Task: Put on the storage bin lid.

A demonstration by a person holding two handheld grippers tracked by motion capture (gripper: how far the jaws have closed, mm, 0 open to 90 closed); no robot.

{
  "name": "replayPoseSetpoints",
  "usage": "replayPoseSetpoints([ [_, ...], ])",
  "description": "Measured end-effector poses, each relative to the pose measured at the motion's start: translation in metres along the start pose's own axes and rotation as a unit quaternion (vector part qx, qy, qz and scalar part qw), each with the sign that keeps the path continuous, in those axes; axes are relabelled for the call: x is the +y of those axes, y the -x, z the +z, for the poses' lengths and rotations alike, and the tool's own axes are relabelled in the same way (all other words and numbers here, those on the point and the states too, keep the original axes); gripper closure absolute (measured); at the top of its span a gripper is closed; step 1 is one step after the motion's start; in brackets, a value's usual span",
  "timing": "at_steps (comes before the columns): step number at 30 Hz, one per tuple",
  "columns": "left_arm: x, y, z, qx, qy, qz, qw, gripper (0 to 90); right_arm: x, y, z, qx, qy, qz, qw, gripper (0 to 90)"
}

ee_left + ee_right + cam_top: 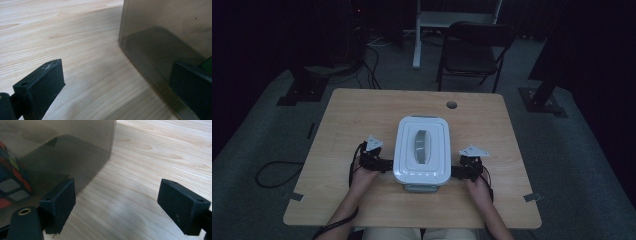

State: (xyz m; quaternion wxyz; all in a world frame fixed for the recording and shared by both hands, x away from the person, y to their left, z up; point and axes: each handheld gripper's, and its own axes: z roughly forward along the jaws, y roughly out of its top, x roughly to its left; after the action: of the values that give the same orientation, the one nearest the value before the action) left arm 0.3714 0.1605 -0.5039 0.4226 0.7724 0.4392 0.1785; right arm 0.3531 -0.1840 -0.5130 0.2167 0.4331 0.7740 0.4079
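1. Lidded box (422, 150) sits mid-table (362, 115), white lid on, between my two claws
2. My left claw (384, 164) at its left wall, jaws spread, gripping nothing
3. My right claw (458, 172) at its right wall, jaws apart, empty; colour cube (11, 182) visible through the wall

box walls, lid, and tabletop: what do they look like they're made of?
Box walls: likely smoky translucent plastic, smooth; a colourful cube shows through one wall.
Lid: looks like opaque white plastic, slightly glossy, with moulded rounded corners and a grey handle.
Tabletop: light wood or wood-look laminate, matte; the grain lines run evenly, so veneer or print can't be ruled out.
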Motion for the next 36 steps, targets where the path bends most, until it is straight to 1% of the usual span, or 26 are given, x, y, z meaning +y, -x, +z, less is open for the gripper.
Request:
replayPoseSetpoints([
  [2, 0.002, 0.003, 0.003, -0.003, 0.0, 0.001, 1.0, 1.0, -0.002, 0.003, -0.002, 0.0, -0.001, 0.003, 1.0, 14.5],
  [5, 0.003, 0.008, 0.005, -0.005, -0.002, 0.008, 1.0, 1.0, -0.003, 0.008, -0.005, -0.002, -0.001, 0.004, 1.0, 14.5],
  [7, 0.003, 0.011, 0.006, -0.008, -0.002, 0.011, 0.9999, 1.0, -0.004, 0.011, -0.006, -0.008, -0.001, 0.004, 1.0, 14.5],
  [9, 0.004, 0.013, 0.007, -0.012, -0.002, 0.009, 0.9999, 1.0, -0.004, 0.014, -0.007, -0.011, -0.002, 0.005, 0.9999, 14.5],
  [14, 0.005, 0.017, 0.009, -0.017, -0.007, 0.016, 0.9997, 0.9, -0.005, 0.018, -0.01, -0.015, -0.003, 0.003, 0.9999, 14.5],
  [17, 0.006, 0.016, 0.01, -0.02, -0.009, 0.016, 0.9996, 0.9, -0.004, 0.02, -0.01, -0.016, -0.001, 0.004, 0.9999, 15.0],
  [19, 0.006, 0.016, 0.01, -0.02, -0.01, 0.019, 0.9996, 0.9, -0.003, 0.019, -0.009, -0.02, -0.002, 0.002, 0.9998, 15.4],
  [22, 0.007, 0.017, 0.009, -0.018, -0.011, 0.023, 0.9995, 0.9, -0.002, 0.019, -0.009, -0.019, -0.004, 0.003, 0.9998, 15.5],
  [26, 0.006, 0.014, 0.009, -0.02, -0.014, 0.023, 0.9994, 0.9, -0.003, 0.018, -0.007, -0.018, -0.002, 0.011, 0.9998, 16.2],
  [29, 0.006, 0.013, 0.008, -0.019, -0.013, 0.019, 0.9996, 0.9, -0.002, 0.017, -0.004, -0.02, 0.0, 0.011, 0.9997, 16.5],
  [31, 0.005, 0.011, 0.007, -0.017, -0.013, 0.02, 0.9996, 0.9, -0.002, 0.016, -0.003, -0.016, 0.003, 0.021, 0.9997, 17.8],
  [32, 0.005, 0.009, 0.006, -0.016, -0.013, 0.016, 0.9997, 0.9, -0.003, 0.015, -0.002, -0.015, 0.005, 0.022, 0.9996, 17.8],
  [34, 0.004, 0.008, 0.006, -0.016, -0.012, 0.015, 0.9997, 0.9, -0.003, 0.014, 0.0, -0.01, -0.001, 0.018, 0.9998, 17.7],
  [36, 0.003, 0.007, 0.006, -0.017, -0.013, 0.015, 0.9997, 0.9, -0.003, 0.013, 0.0, -0.01, -0.001, 0.012, 0.9999, 16.2],
])
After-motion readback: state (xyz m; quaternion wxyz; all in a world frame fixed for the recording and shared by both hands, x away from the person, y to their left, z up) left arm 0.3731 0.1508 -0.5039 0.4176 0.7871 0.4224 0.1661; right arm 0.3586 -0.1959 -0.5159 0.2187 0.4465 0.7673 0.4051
